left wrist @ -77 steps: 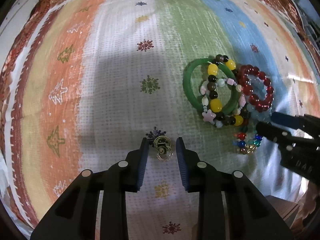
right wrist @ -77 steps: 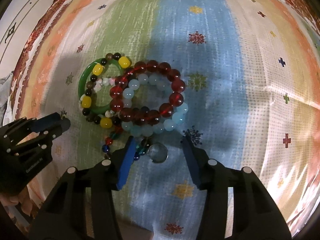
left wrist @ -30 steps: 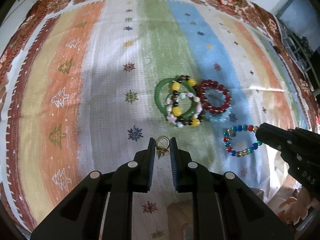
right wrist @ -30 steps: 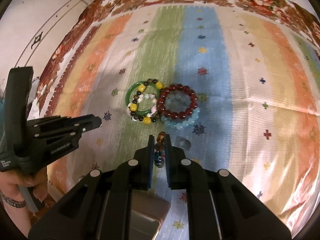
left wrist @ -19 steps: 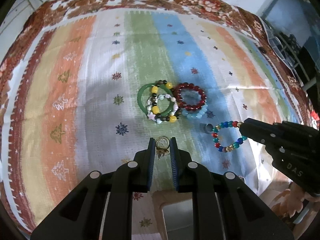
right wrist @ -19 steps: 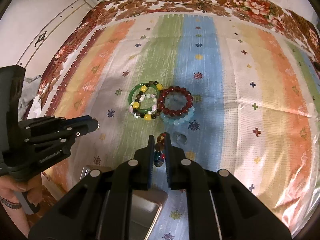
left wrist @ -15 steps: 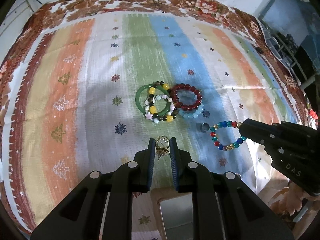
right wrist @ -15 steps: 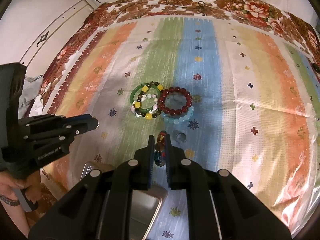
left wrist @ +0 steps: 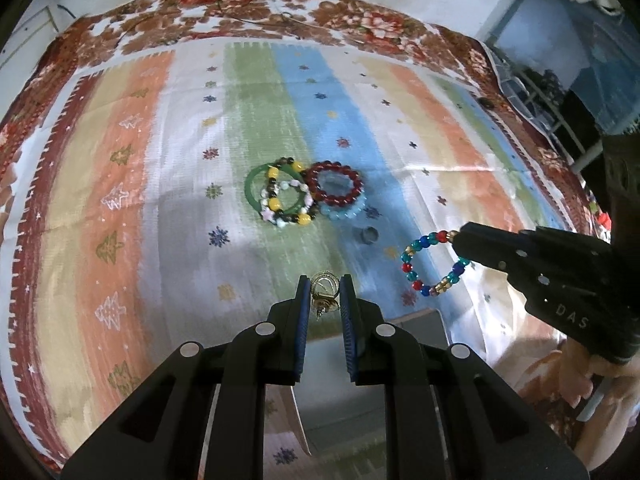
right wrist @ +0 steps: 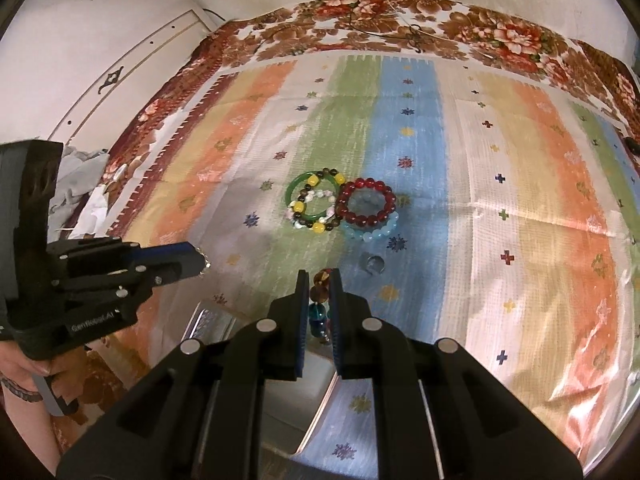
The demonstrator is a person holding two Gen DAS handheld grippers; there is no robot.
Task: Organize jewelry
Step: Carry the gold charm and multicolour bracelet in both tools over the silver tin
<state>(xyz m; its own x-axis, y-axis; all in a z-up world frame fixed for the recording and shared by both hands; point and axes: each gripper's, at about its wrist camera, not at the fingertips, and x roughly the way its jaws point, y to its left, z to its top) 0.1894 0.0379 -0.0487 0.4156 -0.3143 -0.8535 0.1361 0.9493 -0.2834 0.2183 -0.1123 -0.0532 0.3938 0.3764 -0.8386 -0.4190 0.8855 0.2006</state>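
Note:
My left gripper [left wrist: 325, 294] is shut on a small gold earring [left wrist: 323, 290] and holds it above the striped cloth [left wrist: 120, 200]. My right gripper [right wrist: 319, 288] is shut on a multicoloured bead bracelet [right wrist: 319, 300], which hangs from its tips in the left wrist view [left wrist: 432, 264]. A green bangle [left wrist: 256, 196], a yellow-and-dark bead bracelet [left wrist: 286, 204], a red bead bracelet [left wrist: 335, 184] and a pale blue bead bracelet [left wrist: 344, 211] lie together mid-cloth. A small silver ring [left wrist: 369, 235] lies just in front of them.
An open metal box [right wrist: 280, 396] sits below both grippers at the near edge of the cloth; it also shows in the left wrist view [left wrist: 400, 380]. A floral border [right wrist: 400, 24] runs along the far edge. A white wall [right wrist: 100, 20] stands at the left.
Both grippers have lifted and drawn back toward the near edge with their jewelry. The metal box has come more into view under them. The pile on the cloth has not moved.

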